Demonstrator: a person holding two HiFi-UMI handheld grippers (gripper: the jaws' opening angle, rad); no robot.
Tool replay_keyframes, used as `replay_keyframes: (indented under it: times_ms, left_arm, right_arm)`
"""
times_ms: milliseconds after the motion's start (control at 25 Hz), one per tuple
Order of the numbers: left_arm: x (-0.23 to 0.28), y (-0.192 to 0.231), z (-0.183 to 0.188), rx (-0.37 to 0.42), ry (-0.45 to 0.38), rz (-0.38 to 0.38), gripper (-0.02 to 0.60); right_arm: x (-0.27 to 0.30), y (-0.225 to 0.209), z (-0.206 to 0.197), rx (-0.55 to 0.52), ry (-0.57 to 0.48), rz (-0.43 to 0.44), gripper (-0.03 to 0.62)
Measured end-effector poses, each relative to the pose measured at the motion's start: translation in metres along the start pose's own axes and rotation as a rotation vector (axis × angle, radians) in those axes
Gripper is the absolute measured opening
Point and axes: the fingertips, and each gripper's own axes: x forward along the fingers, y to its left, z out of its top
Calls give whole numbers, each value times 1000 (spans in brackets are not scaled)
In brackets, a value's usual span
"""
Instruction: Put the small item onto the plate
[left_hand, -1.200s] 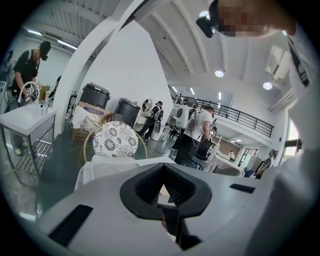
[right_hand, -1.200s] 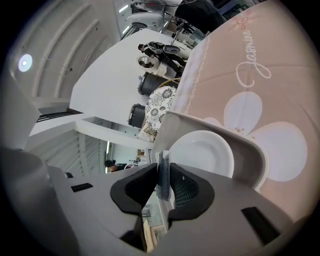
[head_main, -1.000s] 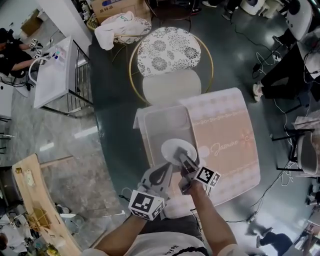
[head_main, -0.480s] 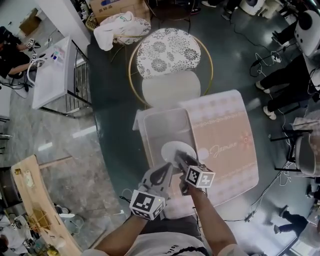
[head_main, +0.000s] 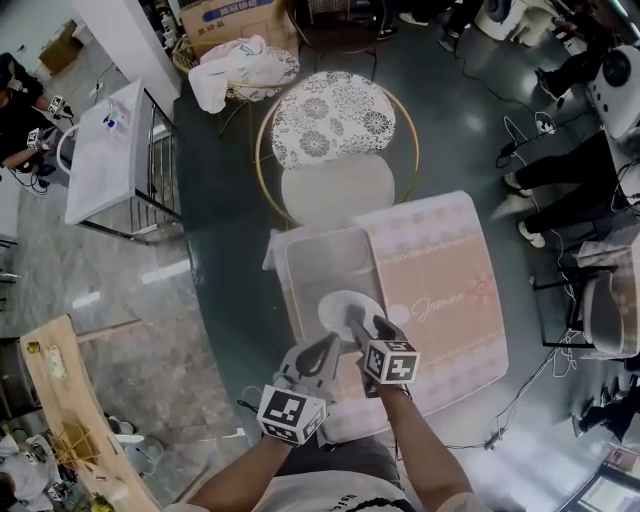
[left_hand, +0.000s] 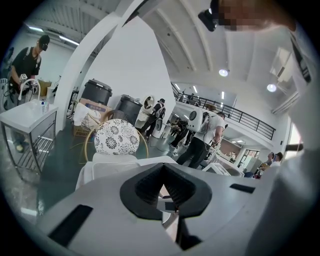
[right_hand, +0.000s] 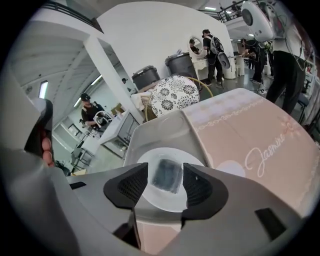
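Jaws opening, the right gripper (right_hand: 165, 169) hovers over the white plate (right_hand: 167, 202), where the small item (right_hand: 168, 180) lies flat near the centre, clear of both pads. The left gripper (left_hand: 162, 172), shut and empty, idles by the tray's (right_hand: 155, 132) near edge, apparently keeping clear. The pink cloth (right_hand: 250, 135) alongside offers room to withdraw.

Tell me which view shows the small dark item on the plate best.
The right gripper view: the small dark item lies on the white plate, untouched between the opening jaws of the right hand-held gripper. The head view shows only the plate's rim past that gripper; the left gripper view does not show the item.
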Motion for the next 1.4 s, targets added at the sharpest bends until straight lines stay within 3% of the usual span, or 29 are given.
replay_keyframes:
  times_ms: [160,320,560,800,1120,1400]
  left_arm:
    - [-6,-10,5,15,18,5,6]
    - [-13,-26,9,32,29,15,6]
    - [-26,-54,22,46,18,32,6]
    - [-49,-97,38,86,-6,26,6]
    - [-83,-156,45,98,-67,26,6]
    - [-109,-184,55,109,-128,39,5]
  right_arm:
    - [-26,18,17,-28,-32,38,199]
    - [-61,45,34,-56,-90,129,191]
    - [-122,78,62,-31,-207,255,73]
    - [-186,103,71,-63,-296,343,34]
    - [-260,115,66,-104,-385,410,17]
    - [-305,124,61,-163,-445,431,15]
